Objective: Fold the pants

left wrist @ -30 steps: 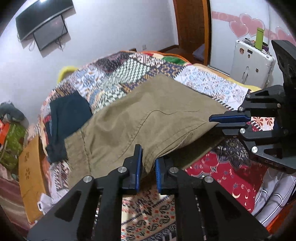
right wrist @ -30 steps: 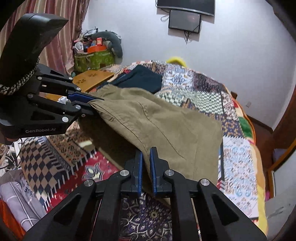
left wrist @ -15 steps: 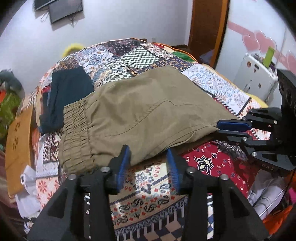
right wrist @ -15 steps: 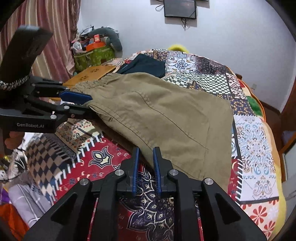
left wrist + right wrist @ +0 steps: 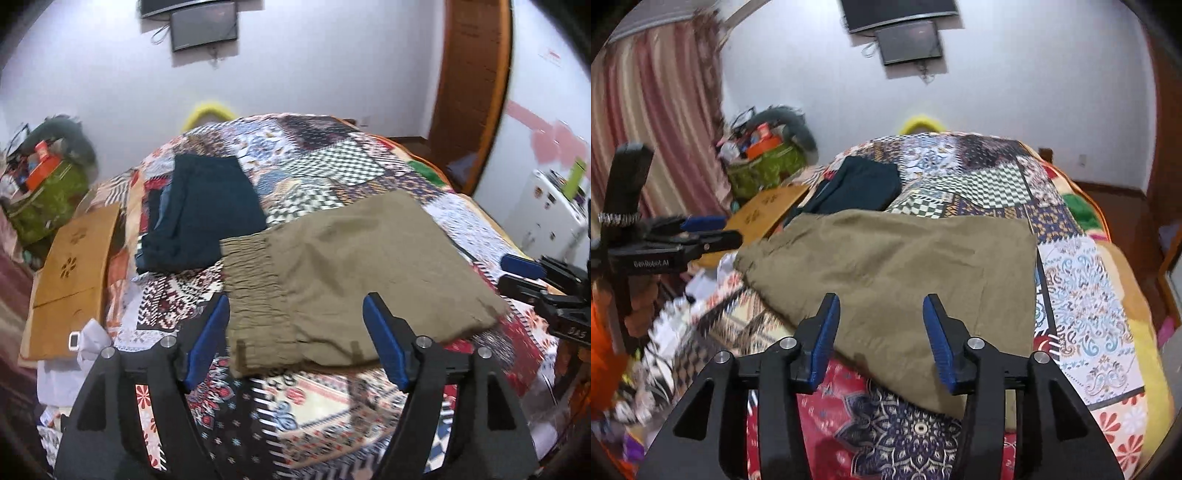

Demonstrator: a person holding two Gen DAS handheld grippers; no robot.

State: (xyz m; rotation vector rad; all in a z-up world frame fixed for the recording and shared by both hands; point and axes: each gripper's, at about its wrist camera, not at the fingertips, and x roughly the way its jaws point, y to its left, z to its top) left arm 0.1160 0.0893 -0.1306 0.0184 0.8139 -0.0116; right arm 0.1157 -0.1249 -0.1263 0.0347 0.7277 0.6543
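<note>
Olive-khaki pants [image 5: 354, 273] lie folded into a wide flat bundle on the patchwork bed [image 5: 332, 155], elastic waistband toward your left, just beside a folded dark garment [image 5: 199, 214]. Your left gripper [image 5: 295, 339] has its fingers spread wide and holds nothing; the near waistband corner sits between them but untouched. Your right gripper [image 5: 881, 336] is likewise spread, empty, poised over the near edge of the cloth [image 5: 894, 280].

Risks from here, as I judge them:
- The near edge looks slightly lifted and uneven in the left view. Pinch only the top layer and the bundle will peel apart as you lift.
- The quilt is soft and busy; dig the fingers too deep and you may catch the bedcover along with the fabric.
- Lifting one side ahead of the other would skew the fold.
- Dragging leftward could push the bundle into the dark garment and rumple both.
</note>
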